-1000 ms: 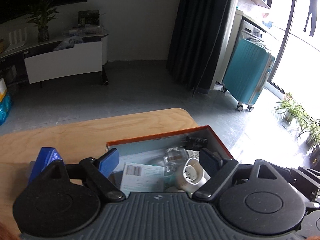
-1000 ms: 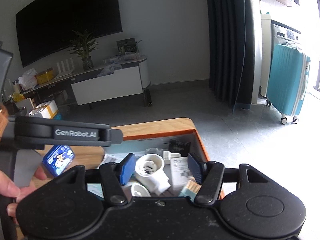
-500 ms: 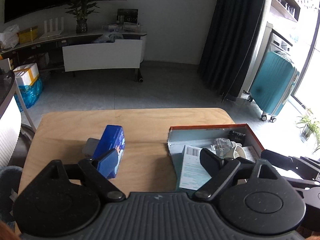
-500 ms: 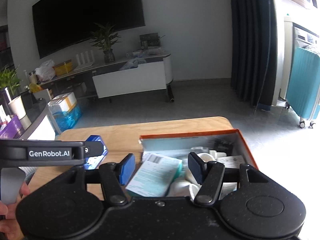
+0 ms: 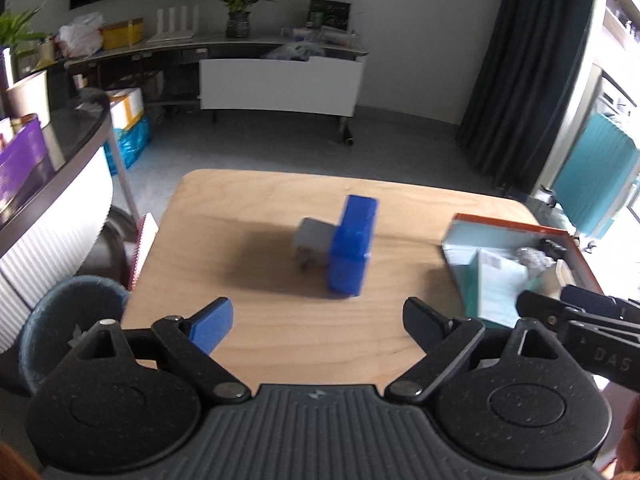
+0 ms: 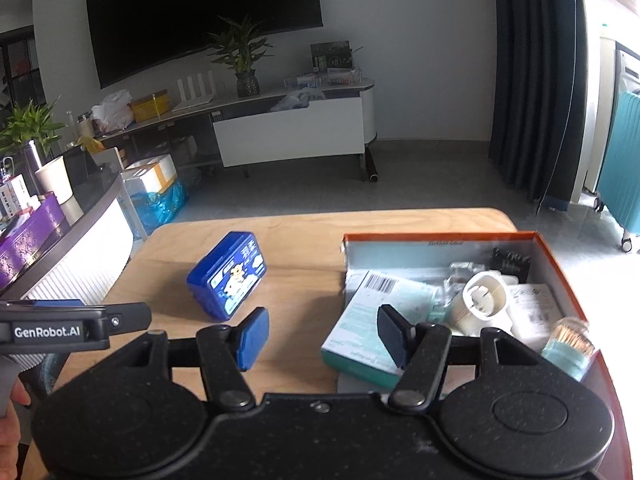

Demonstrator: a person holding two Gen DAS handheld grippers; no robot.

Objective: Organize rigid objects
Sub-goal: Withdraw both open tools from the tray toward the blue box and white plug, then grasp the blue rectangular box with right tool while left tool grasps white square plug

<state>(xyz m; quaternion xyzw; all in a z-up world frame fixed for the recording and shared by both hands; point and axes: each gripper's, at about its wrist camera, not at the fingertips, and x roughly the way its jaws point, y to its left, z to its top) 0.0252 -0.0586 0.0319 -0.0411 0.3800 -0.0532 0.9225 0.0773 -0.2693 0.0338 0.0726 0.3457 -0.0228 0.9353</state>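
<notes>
Left wrist view: wooden desk (image 5: 280, 344). Blue tin (image 5: 352, 246) stands mid-desk, blurred; grey block (image 5: 310, 240) touches its left side. Orange box (image 5: 516, 226) sits at the right edge.
Left gripper (image 5: 318, 320): jaws wide and opening, nothing between them, aimed at the tin from the near side.
Right wrist view: blue tin (image 6: 228, 274) lies on bare desk (image 6: 300, 240), left of the box (image 6: 440, 238). Box contents: teal carton (image 6: 372, 320), white socket (image 6: 482, 304), small jar (image 6: 568, 340), dark item (image 6: 510, 260) at the far wall, other small pieces.
Right gripper (image 6: 322, 336): jaws part open, empty, over the box's near left corner.
Progress, as judged: most items are already boxed; tin and grey block remain loose on the desk. Next: grasp the tin.
</notes>
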